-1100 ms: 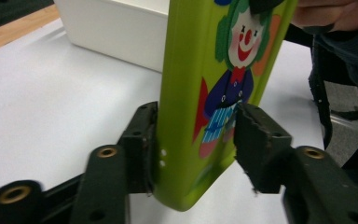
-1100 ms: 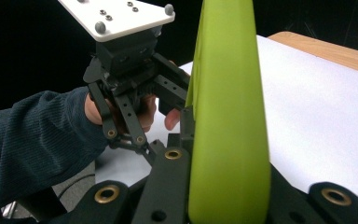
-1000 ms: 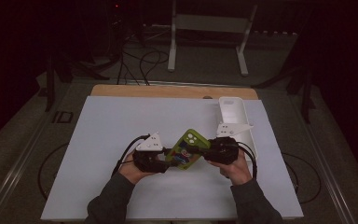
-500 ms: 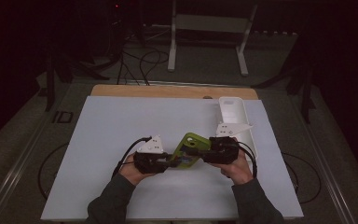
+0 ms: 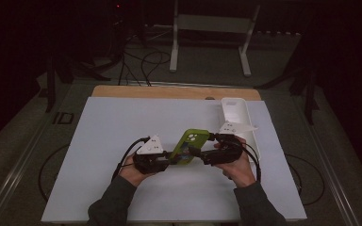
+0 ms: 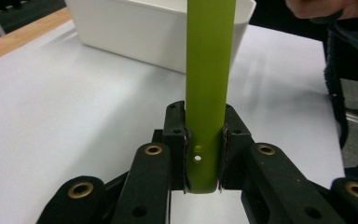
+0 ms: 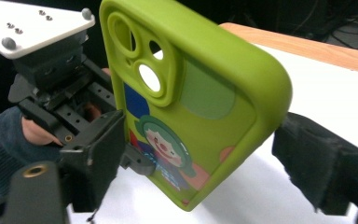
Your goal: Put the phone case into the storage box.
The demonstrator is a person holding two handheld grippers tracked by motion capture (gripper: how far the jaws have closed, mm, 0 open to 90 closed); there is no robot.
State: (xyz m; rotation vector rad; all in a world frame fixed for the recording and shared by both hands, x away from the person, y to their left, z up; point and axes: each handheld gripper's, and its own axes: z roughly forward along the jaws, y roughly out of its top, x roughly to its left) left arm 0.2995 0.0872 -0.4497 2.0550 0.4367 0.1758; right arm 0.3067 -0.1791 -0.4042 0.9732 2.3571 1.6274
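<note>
Seemingly unbranded, green phone case [image 7: 200, 107] shows a clown.

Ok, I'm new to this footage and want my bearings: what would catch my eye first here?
The bright green phone case, with a clown picture on its back, held up over the middle of the white table. The left gripper is clamped on its lower edge; the right gripper has just been opening, its jaws apart on either side of the case. A white bin sits at the table's right edge.

phone case [image 7: 200, 107]: matt green rubbery plastic, smooth
left tool [image 6: 204, 154]: black matt plastic, brass-look rivets
bin [image 5: 238, 117]: glossy white plastic
tabletop [image 5: 122, 122]: matt white sheet, wood edge
</note>
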